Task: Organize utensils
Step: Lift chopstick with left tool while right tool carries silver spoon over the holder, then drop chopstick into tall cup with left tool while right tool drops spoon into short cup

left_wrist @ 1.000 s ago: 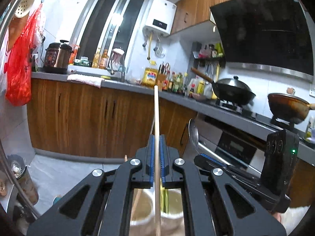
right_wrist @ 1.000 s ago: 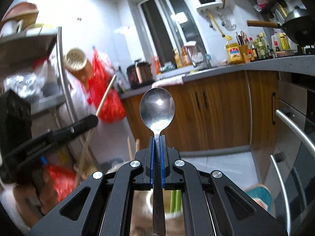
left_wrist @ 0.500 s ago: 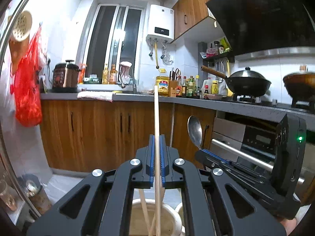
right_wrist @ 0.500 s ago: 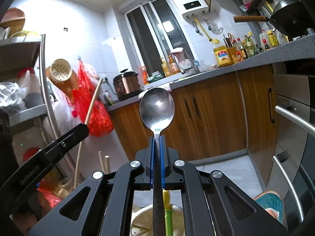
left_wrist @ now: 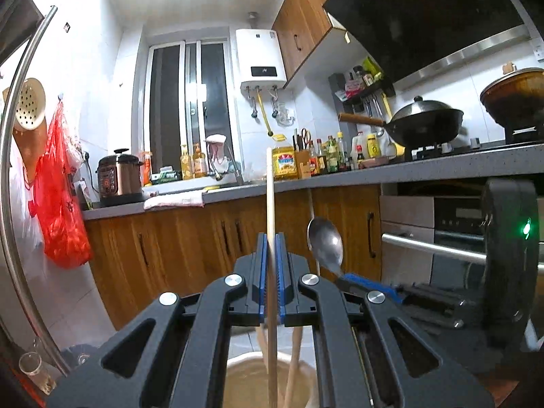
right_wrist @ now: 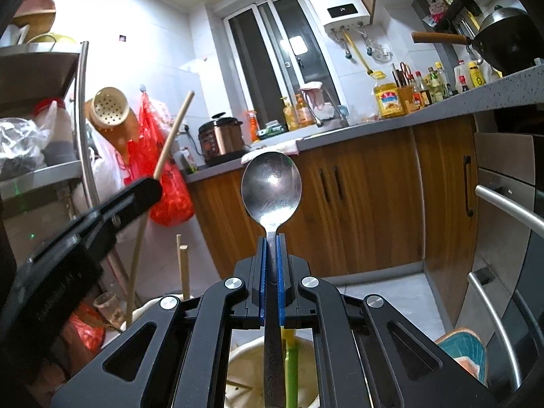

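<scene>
My left gripper is shut on a wooden chopstick that stands upright; its lower end hangs over a cream utensil holder holding other chopsticks. My right gripper is shut on a steel spoon, bowl up, handle pointing down over a cream holder compartment with a green and yellow utensil. The spoon and right gripper show at the right of the left wrist view. The left gripper with its chopstick shows at the left of the right wrist view.
A wooden cabinet run with a grey counter is ahead, an oven handle at the right. A steel rack stands left with a red bag beside it. A glass and two upright chopsticks are low left.
Both grippers have sunk toward the cream holder, each keeping its utensil. The left view has rolled to level, and the spoon now sits closer beside the left gripper.
</scene>
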Available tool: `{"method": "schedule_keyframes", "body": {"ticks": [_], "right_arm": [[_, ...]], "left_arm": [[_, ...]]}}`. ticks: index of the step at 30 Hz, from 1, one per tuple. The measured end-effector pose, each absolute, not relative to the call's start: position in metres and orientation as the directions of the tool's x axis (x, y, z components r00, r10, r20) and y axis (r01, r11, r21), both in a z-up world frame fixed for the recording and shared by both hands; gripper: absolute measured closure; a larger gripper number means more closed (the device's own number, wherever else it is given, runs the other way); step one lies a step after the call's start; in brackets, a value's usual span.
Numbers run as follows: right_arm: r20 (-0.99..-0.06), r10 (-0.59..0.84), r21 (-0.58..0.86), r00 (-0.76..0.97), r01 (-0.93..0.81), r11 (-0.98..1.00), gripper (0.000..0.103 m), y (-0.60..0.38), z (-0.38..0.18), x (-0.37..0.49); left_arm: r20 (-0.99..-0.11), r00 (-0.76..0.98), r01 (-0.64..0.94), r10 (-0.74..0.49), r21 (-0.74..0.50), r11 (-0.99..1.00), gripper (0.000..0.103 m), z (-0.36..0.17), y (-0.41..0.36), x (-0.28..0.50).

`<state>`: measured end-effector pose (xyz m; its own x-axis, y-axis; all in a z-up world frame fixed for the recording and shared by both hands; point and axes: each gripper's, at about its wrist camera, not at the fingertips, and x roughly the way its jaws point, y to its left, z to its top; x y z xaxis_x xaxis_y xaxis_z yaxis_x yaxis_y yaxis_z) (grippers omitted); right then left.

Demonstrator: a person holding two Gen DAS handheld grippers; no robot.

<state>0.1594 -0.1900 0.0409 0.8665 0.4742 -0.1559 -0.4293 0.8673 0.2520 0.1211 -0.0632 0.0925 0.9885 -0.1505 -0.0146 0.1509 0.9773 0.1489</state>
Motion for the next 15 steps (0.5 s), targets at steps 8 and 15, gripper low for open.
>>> {"method": "schedule_keyframes", "body": {"ticks": [8, 15], "right_arm": [[-0.163, 0.477, 0.256, 0.864, -0.43, 0.866, 0.097, -0.192, 0.036, 0.161], [-0.16, 0.485, 0.254, 0.86, -0.439, 0.862, 0.097, -0.195, 0.035, 0.158]], "left_arm": [[-0.064, 0.985, 0.167, -0.159, 0.129, 0.977, 0.098, 0.077, -0.061, 0.126], [-0.112, 0.977, 0.183, -0.179, 0.027, 0.983, 0.098, 0.067, -0.041, 0.128]]}}
